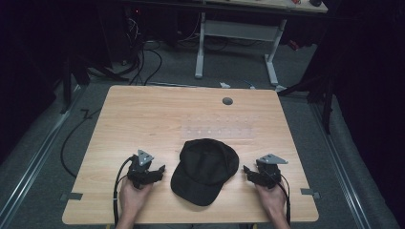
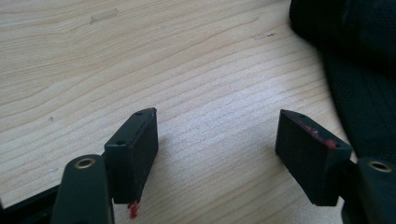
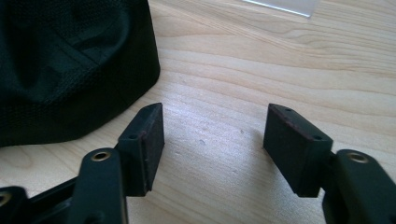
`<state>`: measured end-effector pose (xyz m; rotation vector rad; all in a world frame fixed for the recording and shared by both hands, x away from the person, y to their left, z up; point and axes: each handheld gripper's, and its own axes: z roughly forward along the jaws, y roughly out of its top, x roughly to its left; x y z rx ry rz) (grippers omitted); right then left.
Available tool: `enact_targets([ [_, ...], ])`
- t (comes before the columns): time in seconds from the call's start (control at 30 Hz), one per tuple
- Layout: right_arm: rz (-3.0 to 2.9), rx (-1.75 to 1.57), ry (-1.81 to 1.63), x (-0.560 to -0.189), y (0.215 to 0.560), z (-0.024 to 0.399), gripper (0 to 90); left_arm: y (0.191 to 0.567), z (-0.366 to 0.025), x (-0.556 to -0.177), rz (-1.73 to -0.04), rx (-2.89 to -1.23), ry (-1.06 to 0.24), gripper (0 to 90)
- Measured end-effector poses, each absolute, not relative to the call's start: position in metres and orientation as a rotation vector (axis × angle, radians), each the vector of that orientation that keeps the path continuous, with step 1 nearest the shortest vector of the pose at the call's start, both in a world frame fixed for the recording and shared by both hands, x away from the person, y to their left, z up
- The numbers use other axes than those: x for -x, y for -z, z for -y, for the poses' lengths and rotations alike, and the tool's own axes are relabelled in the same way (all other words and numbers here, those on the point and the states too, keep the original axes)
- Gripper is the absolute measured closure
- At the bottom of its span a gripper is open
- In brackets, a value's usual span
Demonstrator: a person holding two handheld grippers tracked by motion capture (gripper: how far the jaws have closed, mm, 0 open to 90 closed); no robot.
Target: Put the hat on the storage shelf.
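The left hand-held gripper [image 1: 159, 170] rests on the tabletop [image 1: 143, 114] with jaws wide apart, gripping nothing; the right hand-held gripper [image 1: 247, 171] likewise stands open and empty; between them, just beside each, lies the black cap [image 1: 206, 169], brim toward the person; farther off sits a grey grommet [image 1: 227, 101].

Matt black woven cloth cap [image 1: 205, 170] on smooth pale wood-grain table [image 1: 143, 114].

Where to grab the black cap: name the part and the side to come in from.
Probably the black cap by its crown edge, from the right, with the right gripper: its open jaws sit beside that soft, pinchable fabric, while the flat brim points toward the person.
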<state>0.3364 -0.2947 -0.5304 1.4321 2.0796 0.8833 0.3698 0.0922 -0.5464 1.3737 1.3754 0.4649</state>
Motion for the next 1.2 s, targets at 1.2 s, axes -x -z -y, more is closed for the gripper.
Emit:
enact_targets([
  [1.2,-2.092,-1.389,-1.124,-0.309,0.503,0.285,47.1,0.546,-0.092,-0.369,-1.373,-1.383,-0.461,27.9],
])
